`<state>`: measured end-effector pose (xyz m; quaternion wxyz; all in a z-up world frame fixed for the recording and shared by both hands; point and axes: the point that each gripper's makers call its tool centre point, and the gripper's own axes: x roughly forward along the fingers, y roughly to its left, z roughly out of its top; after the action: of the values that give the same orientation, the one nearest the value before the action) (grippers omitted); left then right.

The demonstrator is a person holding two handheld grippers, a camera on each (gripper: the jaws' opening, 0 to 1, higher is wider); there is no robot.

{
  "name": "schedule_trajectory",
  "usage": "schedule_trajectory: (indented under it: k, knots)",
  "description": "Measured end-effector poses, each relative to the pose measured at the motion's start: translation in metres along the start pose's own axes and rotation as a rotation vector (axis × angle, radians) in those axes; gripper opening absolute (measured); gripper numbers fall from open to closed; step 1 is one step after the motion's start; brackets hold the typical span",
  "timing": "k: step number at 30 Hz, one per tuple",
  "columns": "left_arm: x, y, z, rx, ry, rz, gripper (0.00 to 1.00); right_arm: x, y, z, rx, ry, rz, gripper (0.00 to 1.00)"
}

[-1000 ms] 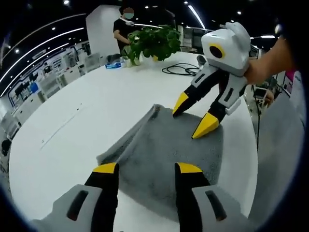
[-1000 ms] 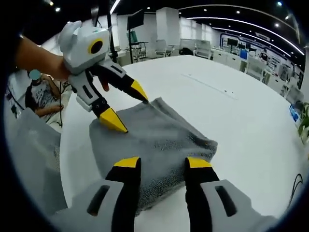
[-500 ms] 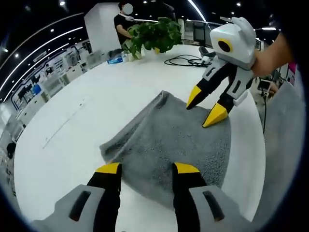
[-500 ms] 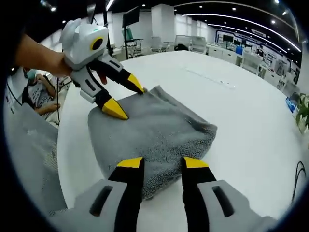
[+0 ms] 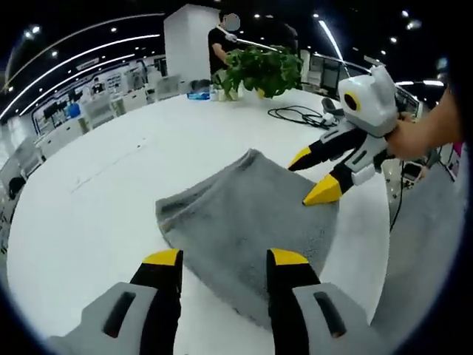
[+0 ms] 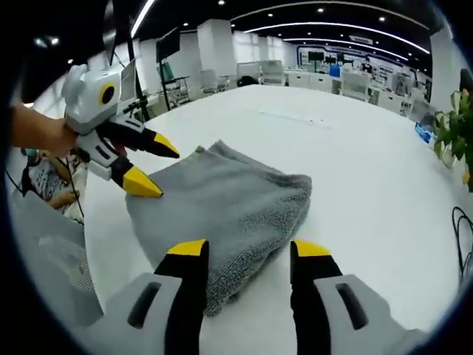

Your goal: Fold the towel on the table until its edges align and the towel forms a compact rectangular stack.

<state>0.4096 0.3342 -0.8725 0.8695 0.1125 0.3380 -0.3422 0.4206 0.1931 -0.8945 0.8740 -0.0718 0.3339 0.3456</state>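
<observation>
Your left gripper (image 5: 224, 257) is hovering with jaws apart over the near edge of the folded towel (image 5: 247, 214), which is lying flat on the white table (image 5: 89, 192). Your right gripper (image 6: 249, 250) is also gaping, empty, towel at 12 o'clock between its tips; plant (image 5: 260, 68) at 12.

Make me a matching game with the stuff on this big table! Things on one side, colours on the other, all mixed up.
Things:
1. towel
2. table
3. plant
4. cable

Colours:
A. green
B. black
C. grey
D. white

Pairs: 1-C, 2-D, 3-A, 4-B
</observation>
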Motion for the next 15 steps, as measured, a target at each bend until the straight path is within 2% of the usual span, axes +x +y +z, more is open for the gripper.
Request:
schedule_trajectory:
  k: [2,4,6,9,10,15]
  knots:
    - [0.002,-0.002,-0.005,-0.059,0.019,-0.007,0.48,0.001,0.004,-0.002,0.034,0.009,0.017,0.42]
    - [0.004,-0.001,-0.013,-0.085,0.047,-0.006,0.48,0.002,0.007,-0.007,0.067,0.037,0.023,0.41]
    - [0.007,-0.002,-0.015,-0.094,0.045,-0.014,0.46,0.003,0.01,-0.008,0.097,0.042,0.035,0.37]
    - [0.011,-0.005,-0.023,-0.14,0.076,-0.032,0.45,0.005,0.015,-0.01,0.099,0.055,0.049,0.34]
    - [0.014,-0.003,-0.024,-0.148,0.079,-0.033,0.44,0.006,0.016,-0.01,0.072,0.052,0.048,0.33]
    - [0.019,-0.004,-0.023,-0.145,0.094,-0.063,0.41,0.007,0.015,-0.011,0.072,0.057,0.047,0.32]
